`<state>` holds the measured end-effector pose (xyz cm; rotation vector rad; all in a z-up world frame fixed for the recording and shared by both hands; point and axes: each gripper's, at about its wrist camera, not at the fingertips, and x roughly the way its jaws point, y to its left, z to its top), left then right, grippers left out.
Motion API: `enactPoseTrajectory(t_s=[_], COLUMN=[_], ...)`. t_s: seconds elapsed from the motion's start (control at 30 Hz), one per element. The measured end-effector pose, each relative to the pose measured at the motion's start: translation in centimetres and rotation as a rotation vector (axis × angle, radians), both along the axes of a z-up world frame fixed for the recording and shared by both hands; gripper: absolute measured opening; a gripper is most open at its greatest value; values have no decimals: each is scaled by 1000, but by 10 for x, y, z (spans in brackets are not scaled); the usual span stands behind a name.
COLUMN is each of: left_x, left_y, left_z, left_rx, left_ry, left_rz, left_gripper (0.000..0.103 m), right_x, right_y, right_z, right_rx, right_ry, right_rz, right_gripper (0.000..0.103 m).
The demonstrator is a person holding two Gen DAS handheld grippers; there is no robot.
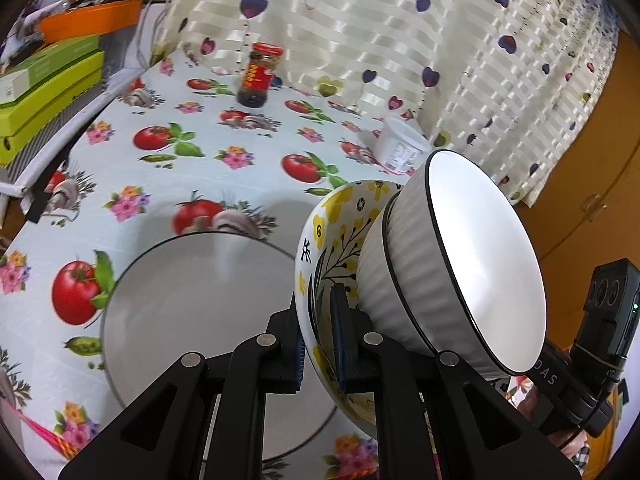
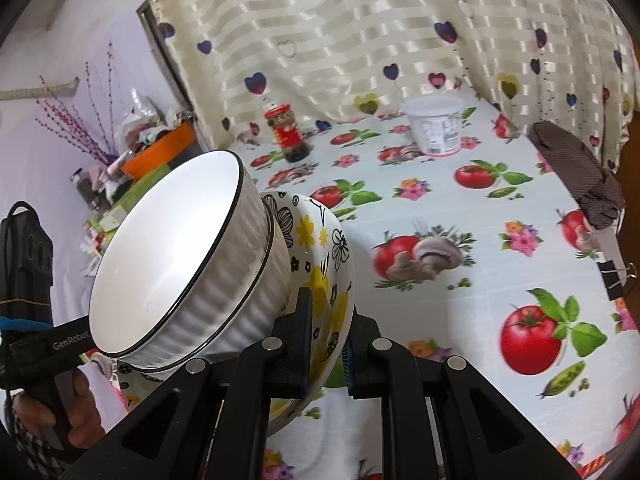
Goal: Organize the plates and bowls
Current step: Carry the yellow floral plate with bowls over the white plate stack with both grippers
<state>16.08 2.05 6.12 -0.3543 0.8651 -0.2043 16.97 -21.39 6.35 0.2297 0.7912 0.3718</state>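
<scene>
Now both tongs (image 1: 320, 332) (image 2: 326, 332) clamp floral bowl (image 1: 340, 216) rim, seemingly airborne

In the left wrist view the left claw (image 1: 320, 340) and the yellow-flowered bowl (image 1: 320, 232) cover the near and right parts of the white plate (image 1: 192, 312). The ribbed white bowl (image 2: 224, 280) hides most of the flowered bowl's inside. The jar (image 1: 258, 76) label and tub (image 2: 436, 128) print are too small to read.
</scene>
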Motion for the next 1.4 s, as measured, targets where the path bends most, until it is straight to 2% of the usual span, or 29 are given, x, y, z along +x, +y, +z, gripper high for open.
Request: enactPoseTrajectory(t_s=[0.77, 1.4], left_x=[-25, -19], left_y=[77, 95], left_z=[-25, -44], left_rx=[-9, 6], left_ry=[44, 88], left_rz=[142, 150], left_gripper=[10, 10], right_x=[9, 20], right_y=[84, 106], right_z=[-23, -42], right_rx=[-25, -46], right_ry=[54, 83], right_rz=[143, 157], right_gripper=[13, 13])
